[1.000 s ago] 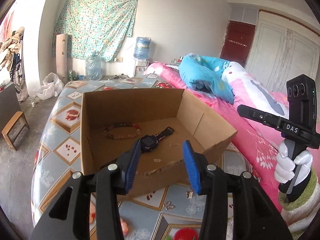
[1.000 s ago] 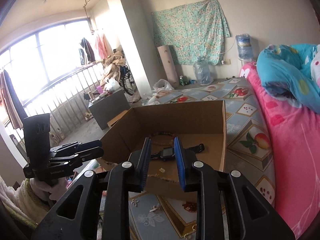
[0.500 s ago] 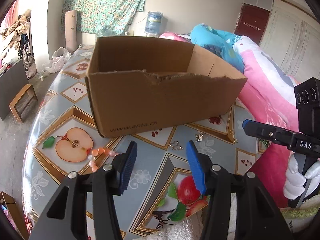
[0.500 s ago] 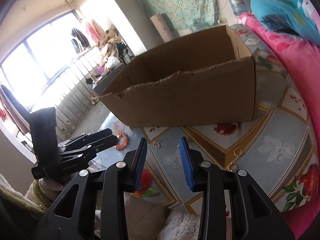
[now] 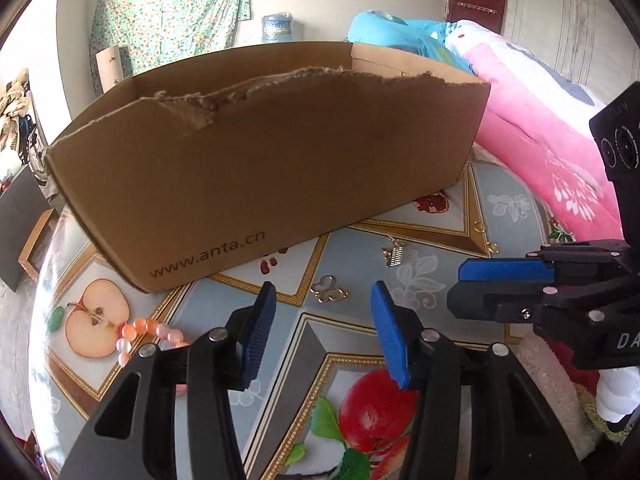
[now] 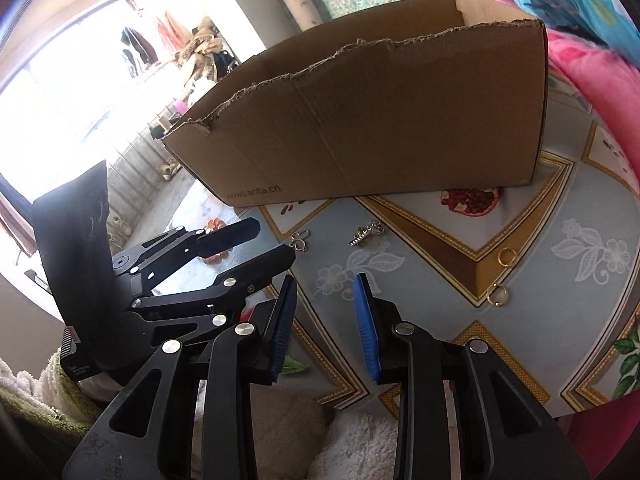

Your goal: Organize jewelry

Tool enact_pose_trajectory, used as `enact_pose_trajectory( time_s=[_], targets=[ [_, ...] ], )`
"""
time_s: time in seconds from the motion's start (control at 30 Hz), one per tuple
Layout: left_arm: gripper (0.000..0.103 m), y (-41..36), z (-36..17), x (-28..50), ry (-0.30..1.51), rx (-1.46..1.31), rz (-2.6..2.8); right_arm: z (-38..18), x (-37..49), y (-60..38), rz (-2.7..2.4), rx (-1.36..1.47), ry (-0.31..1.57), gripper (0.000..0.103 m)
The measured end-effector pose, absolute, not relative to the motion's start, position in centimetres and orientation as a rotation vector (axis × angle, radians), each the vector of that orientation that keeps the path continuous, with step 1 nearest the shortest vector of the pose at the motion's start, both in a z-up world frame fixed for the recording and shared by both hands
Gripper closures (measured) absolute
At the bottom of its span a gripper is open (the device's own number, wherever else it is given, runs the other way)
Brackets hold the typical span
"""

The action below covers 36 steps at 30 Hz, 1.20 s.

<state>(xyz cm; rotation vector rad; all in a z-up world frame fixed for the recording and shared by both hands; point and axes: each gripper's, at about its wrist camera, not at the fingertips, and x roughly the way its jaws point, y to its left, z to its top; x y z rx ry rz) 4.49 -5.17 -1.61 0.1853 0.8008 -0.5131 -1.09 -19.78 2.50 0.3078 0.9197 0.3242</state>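
From the left wrist, the left gripper [image 5: 322, 328], blue ribbed fingers parted and just narrowed around nothing, hangs near a looped gold clasp [image 5: 329, 289] on the glossy fruit-print tablecloth [image 5: 432, 284]; a silver charm [image 5: 394, 256] lies farther right, peach beads [image 5: 150, 330] curl left, and a torn cardboard box [image 5: 260, 168] runs left-right behind. From the right wrist, the right gripper [image 6: 325, 322], likewise parted, just narrowed and empty, points toward the box [image 6: 380, 128], with two gold rings [image 6: 502, 276] lying flat to the right.

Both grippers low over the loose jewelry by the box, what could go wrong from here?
1. The gold rings lie flat and thin; the right gripper may slide over them.
2. The left gripper sits close beside it, so they may collide.
3. The bead bracelet lies near the table's edge; a nudge might drop it.
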Motion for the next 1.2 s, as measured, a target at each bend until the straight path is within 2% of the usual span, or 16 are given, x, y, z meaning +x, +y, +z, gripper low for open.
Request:
enact_pose_trajectory(
  time_s=[0.5,1.2],
  targets=[
    [0.084,-6.5,-2.6,4.9,0.768,0.259,-0.510,1.5,-0.3,-20.0,0.329,0.322,0.949,0.074],
    [0.088,-5.6,-2.1,4.4,0.788,0.169,-0.538,2.2,-0.3,-19.6,0.321,0.291,0.919,0.074]
  ],
)
